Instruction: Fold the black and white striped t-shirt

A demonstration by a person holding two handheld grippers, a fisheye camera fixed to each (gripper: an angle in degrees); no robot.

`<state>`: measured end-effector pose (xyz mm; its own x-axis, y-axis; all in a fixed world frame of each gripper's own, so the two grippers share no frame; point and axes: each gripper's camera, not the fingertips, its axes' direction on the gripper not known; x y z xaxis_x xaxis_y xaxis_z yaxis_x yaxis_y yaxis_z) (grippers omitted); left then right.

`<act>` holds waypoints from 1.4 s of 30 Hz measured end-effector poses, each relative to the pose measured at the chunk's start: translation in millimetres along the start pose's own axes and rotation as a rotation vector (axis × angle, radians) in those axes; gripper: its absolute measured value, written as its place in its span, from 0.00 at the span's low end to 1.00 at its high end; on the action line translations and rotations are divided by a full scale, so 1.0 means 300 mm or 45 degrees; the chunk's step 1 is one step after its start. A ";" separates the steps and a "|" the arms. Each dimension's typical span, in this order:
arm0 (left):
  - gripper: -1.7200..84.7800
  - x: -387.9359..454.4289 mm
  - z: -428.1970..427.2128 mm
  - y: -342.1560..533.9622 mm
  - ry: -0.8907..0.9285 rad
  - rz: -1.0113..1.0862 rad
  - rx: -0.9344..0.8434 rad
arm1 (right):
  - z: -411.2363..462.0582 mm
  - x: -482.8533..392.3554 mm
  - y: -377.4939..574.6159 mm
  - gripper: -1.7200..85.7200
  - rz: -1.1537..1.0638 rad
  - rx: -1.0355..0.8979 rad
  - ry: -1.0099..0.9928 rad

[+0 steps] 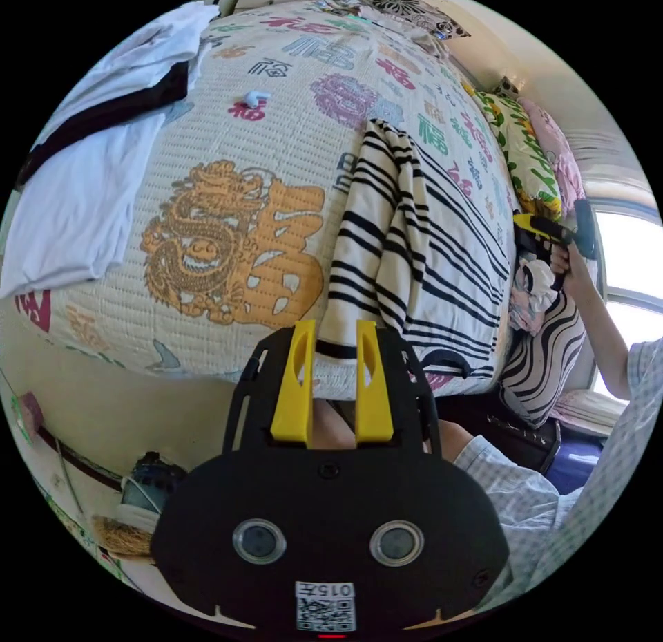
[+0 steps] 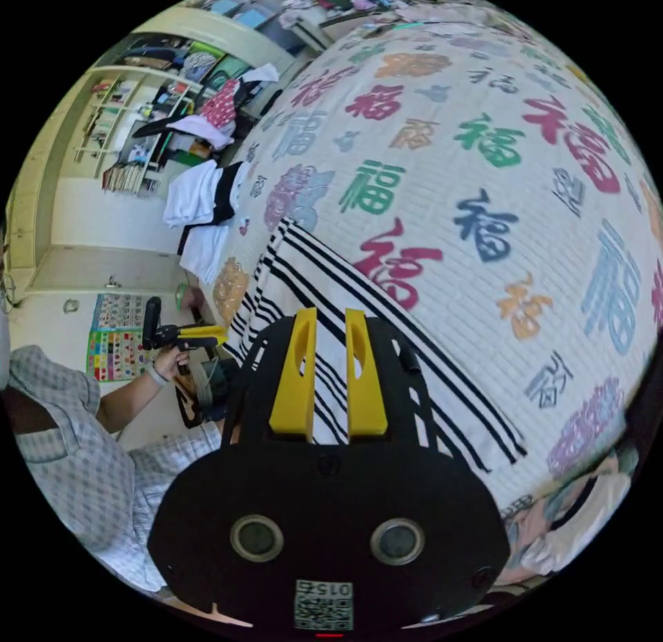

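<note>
The left tongs and right tongs are held released, parted, above the near hem of the striped t-shirt, which is spread on the bed. Both hem corners should be gripped squarely before folding toward the white garment.

A bed with a pale quilted cover printed with coloured characters and an orange dragon motif took up most of the room. Floral pillows lay along one side, next to a bright window that lit the room with daylight. Open shelves crowded with clothes and books stood against a cream wall, with a colourful poster lower down.
</note>
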<state>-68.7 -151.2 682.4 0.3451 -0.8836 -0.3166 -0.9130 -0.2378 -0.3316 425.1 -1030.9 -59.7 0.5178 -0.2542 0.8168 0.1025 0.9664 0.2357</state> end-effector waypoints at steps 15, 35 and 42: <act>0.03 -0.116 0.104 0.125 0.283 0.008 0.053 | 0.654 -0.525 -0.763 0.08 -0.440 -0.606 0.481; 0.02 0.784 0.025 0.431 0.238 0.688 0.115 | -0.205 -0.089 -0.193 0.01 -0.620 -0.268 -0.090; 0.02 1.231 0.382 0.503 0.226 0.884 0.003 | -0.308 0.258 0.124 0.02 -0.510 -0.258 -0.024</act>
<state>-54.1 -467.0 413.7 -0.3565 -0.8828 -0.3058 -0.9082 0.4042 -0.1082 547.5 -1011.0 -36.5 0.3880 -0.6089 0.6919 0.4572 0.7790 0.4291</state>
